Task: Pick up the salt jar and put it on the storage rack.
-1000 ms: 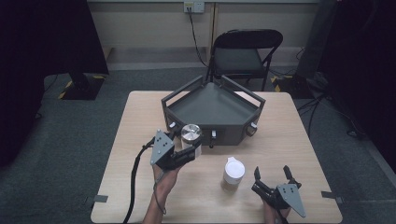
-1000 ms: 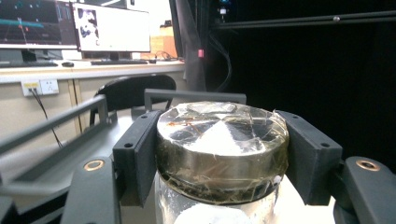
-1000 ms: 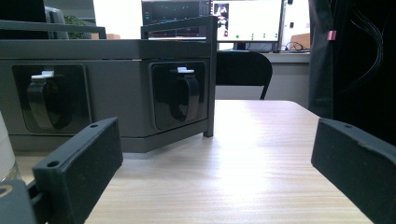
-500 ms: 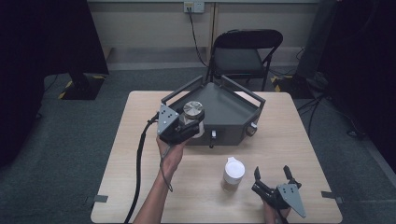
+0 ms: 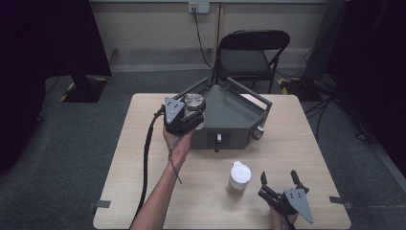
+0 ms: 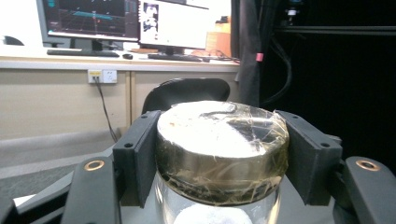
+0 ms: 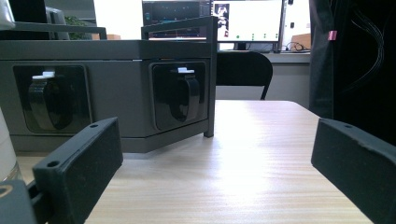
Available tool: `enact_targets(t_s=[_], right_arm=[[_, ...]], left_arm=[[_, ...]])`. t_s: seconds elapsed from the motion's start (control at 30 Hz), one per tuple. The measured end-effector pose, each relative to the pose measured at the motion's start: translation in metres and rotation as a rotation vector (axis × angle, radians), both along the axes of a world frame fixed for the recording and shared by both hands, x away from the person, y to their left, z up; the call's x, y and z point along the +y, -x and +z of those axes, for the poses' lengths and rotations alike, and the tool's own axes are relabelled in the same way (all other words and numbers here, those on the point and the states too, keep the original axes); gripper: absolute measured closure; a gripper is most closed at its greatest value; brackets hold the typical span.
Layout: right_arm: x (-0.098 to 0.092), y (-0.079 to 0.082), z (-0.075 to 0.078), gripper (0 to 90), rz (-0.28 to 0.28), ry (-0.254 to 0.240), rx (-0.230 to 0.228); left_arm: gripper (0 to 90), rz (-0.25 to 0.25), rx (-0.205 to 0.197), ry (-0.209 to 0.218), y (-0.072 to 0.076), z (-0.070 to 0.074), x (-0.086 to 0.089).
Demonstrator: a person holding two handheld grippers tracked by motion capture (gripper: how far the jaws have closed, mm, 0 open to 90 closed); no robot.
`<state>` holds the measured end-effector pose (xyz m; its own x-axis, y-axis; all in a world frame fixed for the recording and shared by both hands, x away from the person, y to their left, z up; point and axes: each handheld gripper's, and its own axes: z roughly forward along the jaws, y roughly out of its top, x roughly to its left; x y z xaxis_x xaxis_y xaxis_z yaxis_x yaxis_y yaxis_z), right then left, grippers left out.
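Jar (image 6: 219,205): clear glass, lid (image 6: 222,144) showing glossy brass-toned metal under wrinkled tape. Left gripper (image 6: 222,154): pads looking matt black plastic. Table (image 5: 143,143): presenting pale, smooth wood grain. Tray (image 5: 234,115): appearing matt grey.

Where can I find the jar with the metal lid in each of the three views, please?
High view: jar, upper centre-left, in the left tongs, at the grey tray.
Left gripper view: jar, centre, clamped.
Right gripper view: not in it.
Shared landmark: black chair.
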<state>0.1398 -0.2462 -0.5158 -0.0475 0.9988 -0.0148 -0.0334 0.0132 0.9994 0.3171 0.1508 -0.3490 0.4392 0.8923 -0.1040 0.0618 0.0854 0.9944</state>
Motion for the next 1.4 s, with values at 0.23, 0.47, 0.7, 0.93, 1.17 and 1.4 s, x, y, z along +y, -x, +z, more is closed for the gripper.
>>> enact_targets(t_s=[0.23,0.47,0.7,0.93,1.17,1.4], right_arm=[[0.0,0.0,0.0,0.7,0.001,0.0,0.0],[-0.001,0.0,0.0,0.7,0.004,-0.001,0.0],[-0.001,0.001,-0.001,0.7,0.005,-0.003,-0.004],[-0.001,0.001,-0.001,0.7,0.006,-0.003,-0.003],[-0.001,0.001,-0.001,0.7,0.005,-0.002,-0.003],[-0.001,0.001,0.0,0.7,0.005,-0.001,-0.002]], left_arm=[[34.6,0.026,0.0,-0.008,-0.011,-0.003,-0.005],[34.6,0.032,0.0,-0.031,-0.018,-0.004,-0.013],[34.6,0.05,0.024,-0.06,-0.027,-0.013,-0.021],[34.6,0.046,0.031,-0.069,-0.029,-0.017,-0.024],[34.5,0.044,0.019,-0.098,-0.028,-0.018,-0.025],[34.5,0.049,0.016,-0.103,-0.027,-0.019,-0.026]])
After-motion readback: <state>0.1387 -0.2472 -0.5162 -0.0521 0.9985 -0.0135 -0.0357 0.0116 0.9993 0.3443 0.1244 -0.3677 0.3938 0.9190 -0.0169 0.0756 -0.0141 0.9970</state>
